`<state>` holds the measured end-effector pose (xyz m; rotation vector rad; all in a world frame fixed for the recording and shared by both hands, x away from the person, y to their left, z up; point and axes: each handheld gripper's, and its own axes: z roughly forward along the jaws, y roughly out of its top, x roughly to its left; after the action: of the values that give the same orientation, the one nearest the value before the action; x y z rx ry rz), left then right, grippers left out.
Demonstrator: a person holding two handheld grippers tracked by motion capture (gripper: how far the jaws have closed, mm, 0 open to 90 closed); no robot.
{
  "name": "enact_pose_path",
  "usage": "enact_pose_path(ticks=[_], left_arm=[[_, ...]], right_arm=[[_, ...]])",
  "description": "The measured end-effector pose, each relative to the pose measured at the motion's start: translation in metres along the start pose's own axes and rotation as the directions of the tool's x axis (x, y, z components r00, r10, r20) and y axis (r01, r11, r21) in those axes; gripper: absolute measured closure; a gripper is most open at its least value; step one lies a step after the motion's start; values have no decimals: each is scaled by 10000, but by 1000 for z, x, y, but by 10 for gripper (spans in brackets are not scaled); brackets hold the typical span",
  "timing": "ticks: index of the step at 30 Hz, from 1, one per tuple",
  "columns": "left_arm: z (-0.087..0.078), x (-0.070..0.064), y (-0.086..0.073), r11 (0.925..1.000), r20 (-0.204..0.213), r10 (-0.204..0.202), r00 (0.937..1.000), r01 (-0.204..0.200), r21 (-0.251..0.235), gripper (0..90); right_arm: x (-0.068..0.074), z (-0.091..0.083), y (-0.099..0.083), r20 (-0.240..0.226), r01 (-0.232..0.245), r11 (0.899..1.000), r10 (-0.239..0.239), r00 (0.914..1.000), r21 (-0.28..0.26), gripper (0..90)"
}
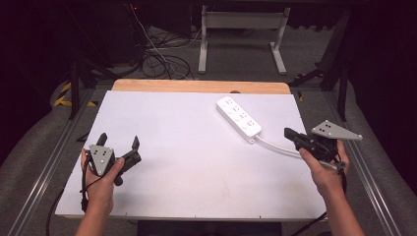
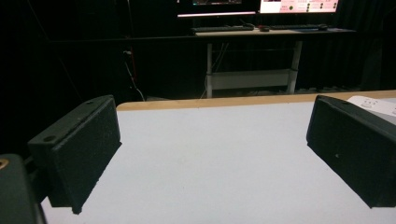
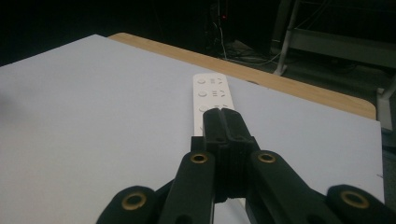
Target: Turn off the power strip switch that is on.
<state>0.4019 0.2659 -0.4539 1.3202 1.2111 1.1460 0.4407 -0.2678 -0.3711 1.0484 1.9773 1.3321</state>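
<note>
Claw positions first: your left claw (image 1: 118,142) rests at the near left of the wide white worktop (image 1: 187,162), jaws spread wide with nothing between them, as the left gripper view confirms over bare surface. Your right claw (image 1: 290,133) sits at the right edge, jaws pressed fully together and holding nothing; in the right gripper view (image 3: 223,116) its tips point straight along the white oblong plastic power strip (image 3: 212,95).

That power strip (image 1: 239,116) lies flat at the far right of the worktop, sockets upward, set diagonally, well apart from the left claw. Its white cable (image 1: 275,146) leaves the near end and curves toward your right hand (image 1: 324,169), passing just beside the right claw. This layout judges as a reach for the strip's near end.
</note>
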Motion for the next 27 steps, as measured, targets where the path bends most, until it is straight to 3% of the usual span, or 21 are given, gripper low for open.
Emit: enact_pose_path(ticks=[5,7,12,27], left_arm=[[1,-1,0,10000,28,-12,10000,12,-5,36],[1,-1,0,10000,37,19,10000,-19,14,36],[1,-1,-1,10000,29,36,10000,-36,37,36],[3,-1,-2,9999,55,135,9999,-135,84,37]], right_arm=[[7,15,20,-208,205,9997,-202,9996,150,900],[14,29,33,-345,346,9990,-336,9988,295,900],[21,52,47,-666,696,9958,-655,9956,599,900],[15,107,55,-778,909,9845,-799,9938,1500,900]])
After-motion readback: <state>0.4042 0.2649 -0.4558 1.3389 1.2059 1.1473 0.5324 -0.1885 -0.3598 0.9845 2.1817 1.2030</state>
